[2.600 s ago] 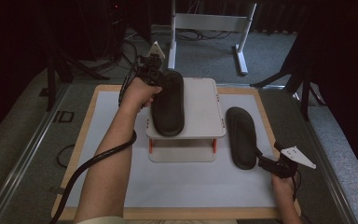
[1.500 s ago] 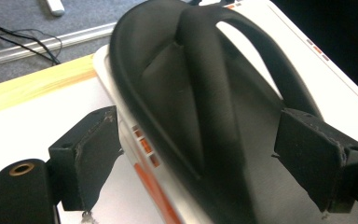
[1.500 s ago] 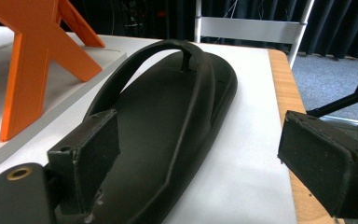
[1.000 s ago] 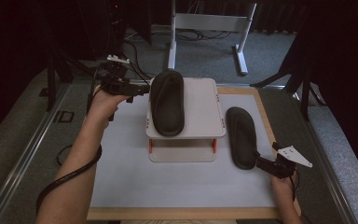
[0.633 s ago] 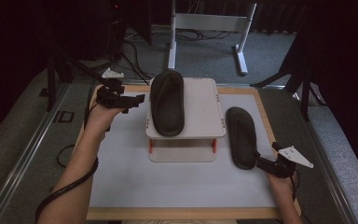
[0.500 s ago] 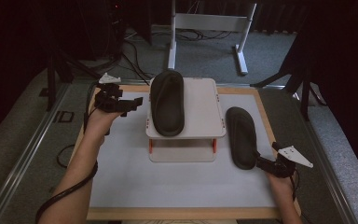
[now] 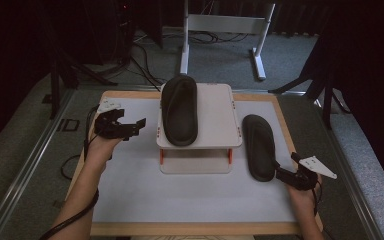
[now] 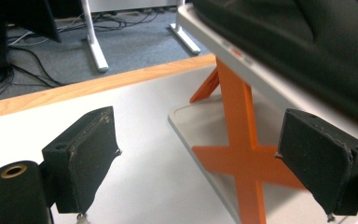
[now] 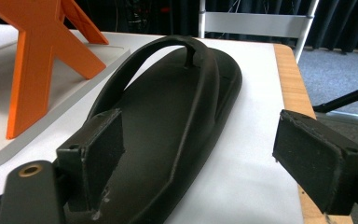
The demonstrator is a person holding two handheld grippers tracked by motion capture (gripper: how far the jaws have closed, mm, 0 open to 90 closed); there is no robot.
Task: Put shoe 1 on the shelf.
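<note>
A black flip-flop (image 7: 179, 107) lies on top of a small white stand (image 7: 215, 110) with orange X-shaped legs (image 8: 242, 154). A second black flip-flop (image 7: 259, 145) lies flat on the white board to the stand's right. My left gripper (image 7: 136, 128) hovers low, left of the stand, open and empty; in the left gripper view its jaws (image 8: 198, 126) frame the stand's leg. My right gripper (image 7: 286, 164) sits at the heel of the second flip-flop (image 9: 168, 107). Its jaws (image 9: 198, 130) have just been closing a little. They are still open, with the heel between them and the right pad well clear.
The white board (image 7: 190, 195) has a wooden rim (image 7: 300, 135) that drops to grey floor on all sides. A white metal frame (image 7: 220, 30) and loose cables (image 7: 145, 55) stand beyond the far edge. A cable trails from my left gripper along the board's left side.
My left hand has left the flip-flop lying on the stand. It has drawn away to the left and sunk toward the board. The right hand has stayed at the other flip-flop's heel.
</note>
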